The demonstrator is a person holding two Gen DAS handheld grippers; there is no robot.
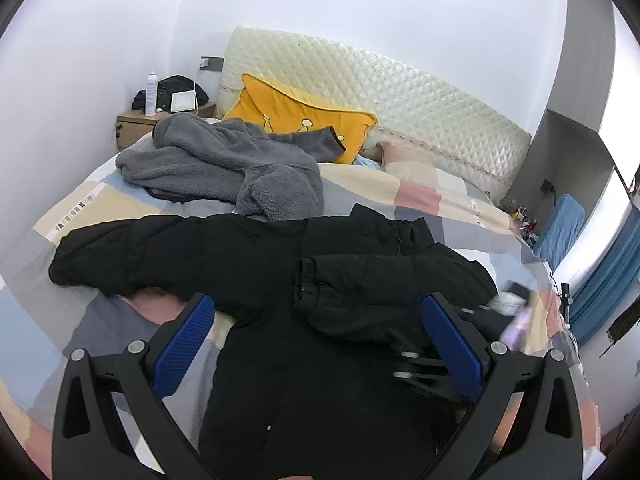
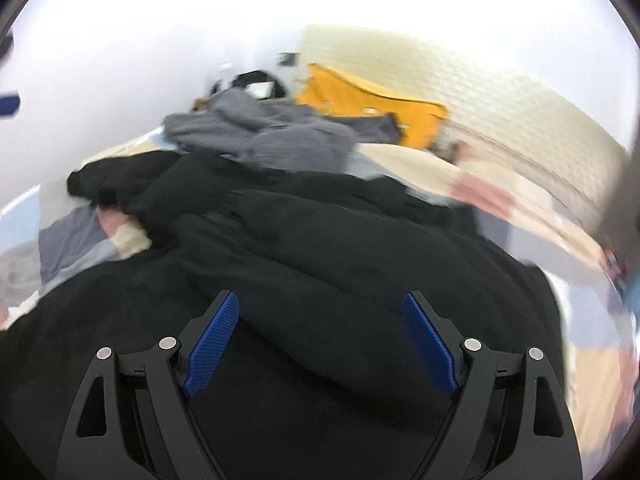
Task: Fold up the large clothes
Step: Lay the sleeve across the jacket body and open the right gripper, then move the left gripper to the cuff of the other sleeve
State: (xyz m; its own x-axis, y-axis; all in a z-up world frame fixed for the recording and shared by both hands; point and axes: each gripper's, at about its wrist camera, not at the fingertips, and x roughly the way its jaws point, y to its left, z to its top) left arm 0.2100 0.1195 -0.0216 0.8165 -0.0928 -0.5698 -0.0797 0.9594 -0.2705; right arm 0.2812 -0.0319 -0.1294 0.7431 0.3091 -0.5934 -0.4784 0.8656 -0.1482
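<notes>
A black padded jacket [image 1: 280, 248] lies spread on the bed, front up. One sleeve [image 1: 100, 252] stretches out to the left, and the other sleeve [image 1: 380, 280] is folded across the chest. My left gripper [image 1: 317, 300] hovers open over the jacket's middle, with nothing between its blue pads [image 1: 184, 340]. In the blurred right wrist view, my right gripper [image 2: 320, 298] stands open just above the jacket [image 2: 340, 240], and its pads [image 2: 212, 348] press on nothing. A blurred dark shape at the right of the left wrist view looks like that gripper [image 1: 508, 304].
A grey fleece garment [image 1: 224, 164] lies heaped beyond the jacket on the patchwork quilt [image 1: 80, 208]. A yellow pillow [image 1: 288, 112] leans on the cream quilted headboard [image 1: 400, 96]. A nightstand [image 1: 136, 124] with a bottle [image 1: 151, 88] stands at the far left.
</notes>
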